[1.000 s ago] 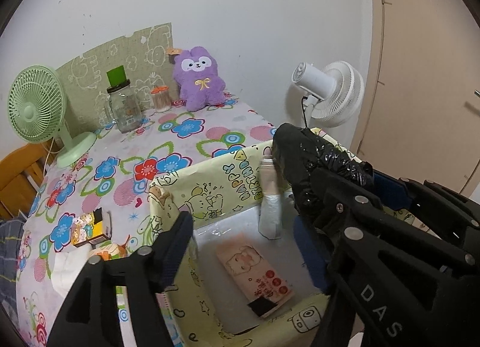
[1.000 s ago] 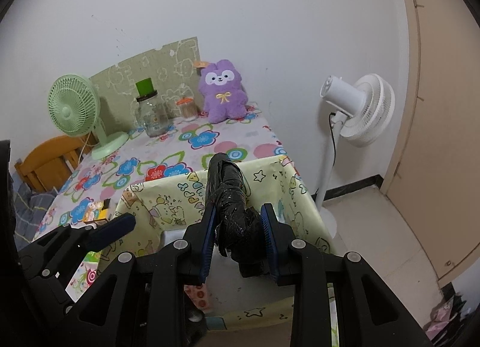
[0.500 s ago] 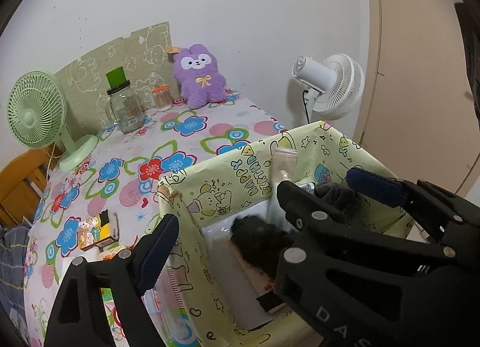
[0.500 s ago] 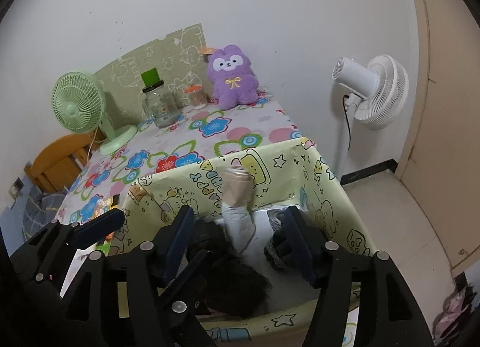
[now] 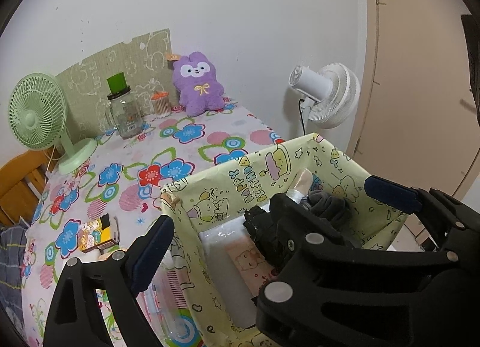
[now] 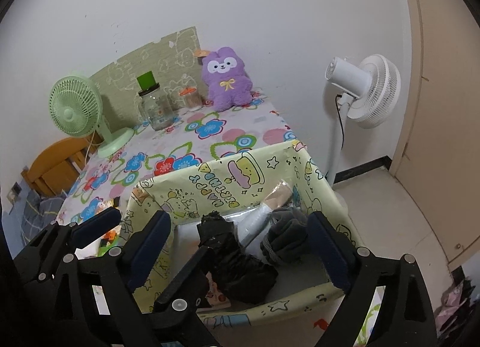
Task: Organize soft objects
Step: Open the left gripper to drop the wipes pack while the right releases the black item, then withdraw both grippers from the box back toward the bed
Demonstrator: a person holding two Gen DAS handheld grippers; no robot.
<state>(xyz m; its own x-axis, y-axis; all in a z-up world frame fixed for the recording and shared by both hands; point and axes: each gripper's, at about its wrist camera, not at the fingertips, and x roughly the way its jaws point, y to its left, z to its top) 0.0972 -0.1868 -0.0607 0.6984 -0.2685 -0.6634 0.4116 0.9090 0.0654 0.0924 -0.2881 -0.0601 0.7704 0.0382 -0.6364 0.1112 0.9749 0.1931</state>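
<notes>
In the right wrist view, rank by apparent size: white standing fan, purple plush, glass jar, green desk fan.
1. White standing fan
2. Green desk fan
3. Purple plush
4. Glass jar

Plush and green fan look close; ranking unsure.

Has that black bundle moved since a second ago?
Yes. The black bundle was up between the right gripper's jaws, above the yellow box rim; now it lies down inside the box, jaws open.
</notes>
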